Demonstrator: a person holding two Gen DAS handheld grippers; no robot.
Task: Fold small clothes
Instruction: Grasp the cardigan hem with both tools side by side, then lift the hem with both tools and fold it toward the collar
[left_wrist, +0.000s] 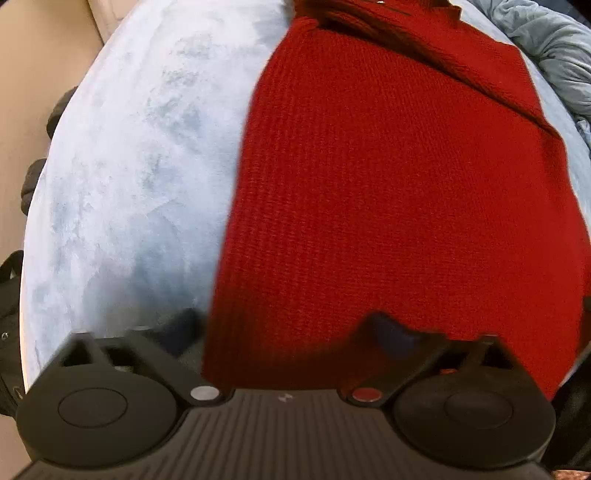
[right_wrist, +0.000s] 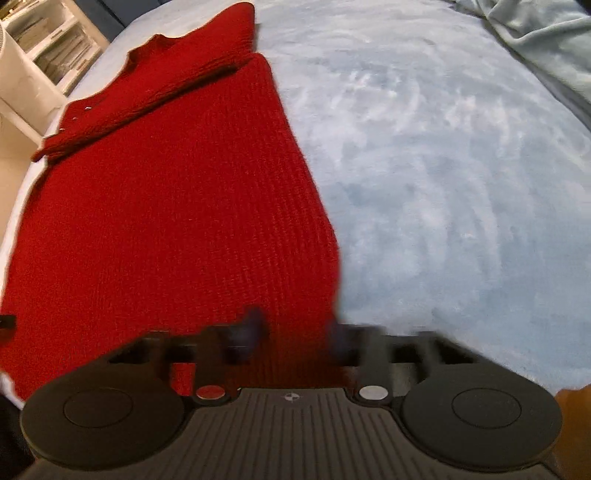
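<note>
Left gripper (left_wrist: 284, 332) sits at the near hem of the red knitted sweater (left_wrist: 388, 206), its jaws spread wide, one finger on the pale blue bed cover (left_wrist: 129, 166) and the other over the knit; it holds nothing, though motion blur softens the fingertips. Right gripper (right_wrist: 295, 332) is at the opposite near corner of the same hem, with its jaws narrower and straddling the sweater's right edge. Whether they have actually pinched the cloth cannot be told, since the tips are smeared.

Judging from how the garment lies, the folding is partly done: both sides appear turned in, leaving a long narrow panel, and a sleeve (right_wrist: 147, 85) lies folded across the upper part. What seems left is bringing the hem up toward the collar to halve the panel, and both grippers look placed for that.

Left wrist view alone shows dark objects at the bed's left edge and a crumpled grey-blue blanket (left_wrist: 546, 40) at the far right. Right wrist view alone shows the neckline, the full folded sleeve and a white shelf unit (right_wrist: 48, 55) beyond the bed.
</note>
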